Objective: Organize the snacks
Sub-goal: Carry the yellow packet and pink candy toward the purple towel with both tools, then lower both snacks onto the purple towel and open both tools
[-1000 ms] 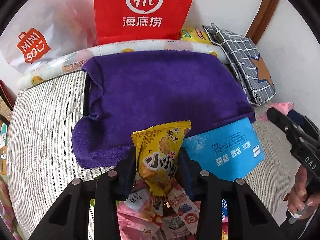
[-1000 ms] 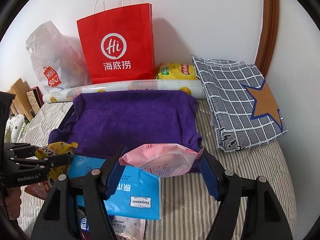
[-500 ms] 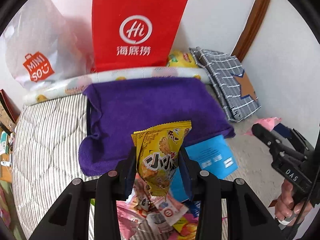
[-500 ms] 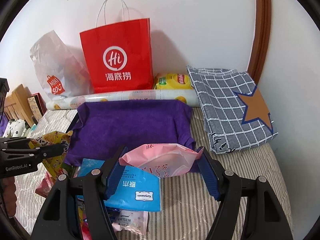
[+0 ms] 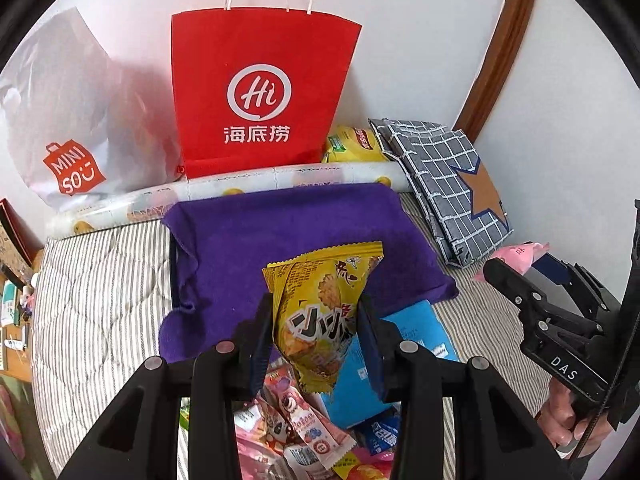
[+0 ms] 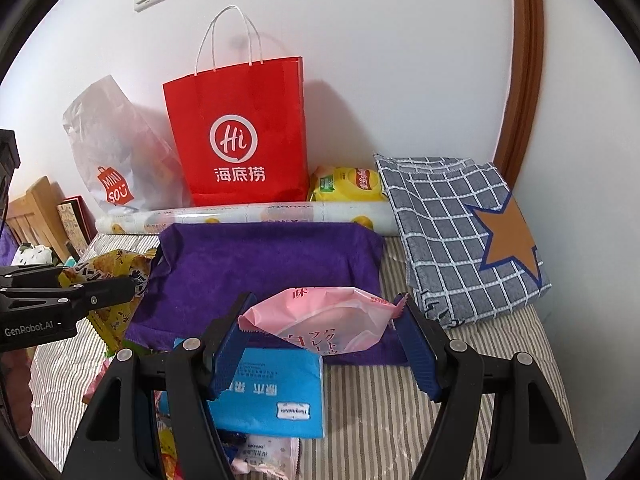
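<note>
Left tongs (image 5: 316, 334) grip a yellow snack packet (image 5: 320, 312), right tongs (image 6: 320, 344) clamp a pink snack packet (image 6: 320, 320) above the purple towel (image 6: 260, 264)

red paper bag (image 6: 240, 136): "Hi" logo + 海底捞; white plastic bag (image 5: 76, 120): "MINISO"; left tongs (image 6: 36, 326) body: "GenRobot.AI"; right tongs (image 5: 568, 372) body: "DAS"; blue pack (image 6: 276, 396): "Yunyuexin" tag; other packet print not legible
</note>
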Action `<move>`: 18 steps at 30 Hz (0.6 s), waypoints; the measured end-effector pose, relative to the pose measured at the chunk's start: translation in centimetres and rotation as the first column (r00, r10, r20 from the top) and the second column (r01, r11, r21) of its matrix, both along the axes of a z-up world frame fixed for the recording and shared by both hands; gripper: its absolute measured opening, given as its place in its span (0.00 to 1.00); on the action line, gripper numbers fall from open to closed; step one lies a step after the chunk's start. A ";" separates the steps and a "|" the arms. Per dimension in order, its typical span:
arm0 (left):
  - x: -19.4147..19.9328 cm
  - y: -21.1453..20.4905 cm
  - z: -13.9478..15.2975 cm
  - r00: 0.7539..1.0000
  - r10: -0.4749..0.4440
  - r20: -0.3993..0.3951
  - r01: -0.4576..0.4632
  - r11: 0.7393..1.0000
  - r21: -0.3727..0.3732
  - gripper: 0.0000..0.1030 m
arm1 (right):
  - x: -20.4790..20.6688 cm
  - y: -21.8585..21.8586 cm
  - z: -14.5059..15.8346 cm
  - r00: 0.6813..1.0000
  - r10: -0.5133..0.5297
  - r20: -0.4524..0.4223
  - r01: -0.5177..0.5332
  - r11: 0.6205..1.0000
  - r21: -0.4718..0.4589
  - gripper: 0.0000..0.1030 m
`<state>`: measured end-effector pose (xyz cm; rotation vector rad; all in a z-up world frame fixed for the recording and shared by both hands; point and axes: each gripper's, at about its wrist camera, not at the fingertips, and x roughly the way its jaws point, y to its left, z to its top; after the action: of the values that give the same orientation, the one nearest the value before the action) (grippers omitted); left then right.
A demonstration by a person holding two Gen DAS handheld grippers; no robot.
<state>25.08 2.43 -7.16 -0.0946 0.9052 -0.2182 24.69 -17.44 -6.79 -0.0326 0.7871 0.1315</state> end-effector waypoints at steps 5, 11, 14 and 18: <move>1.3 0.5 0.3 1.000 0.009 0.008 -0.009 1.000 0.000 0.36 | 1.8 0.8 -0.1 1.000 0.016 0.005 -0.016 1.000 -0.002 0.68; 3.2 1.5 0.1 1.000 0.018 0.009 -0.018 1.000 0.000 0.36 | 4.1 1.8 -0.5 0.999 0.034 0.001 -0.034 0.999 -0.009 0.68; 4.2 2.1 -0.1 1.000 0.025 0.008 -0.025 1.000 -0.004 0.36 | 5.4 2.5 -0.9 0.999 0.049 -0.006 -0.049 0.999 -0.015 0.68; 5.6 2.8 -0.5 0.999 0.033 0.003 -0.033 0.999 -0.006 0.36 | 6.7 3.1 -1.3 0.998 0.063 -0.015 -0.063 0.998 -0.018 0.68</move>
<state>30.73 5.20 -7.68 -0.1147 0.8997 -0.1901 31.37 -14.37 -8.11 -0.0739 0.8020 0.1848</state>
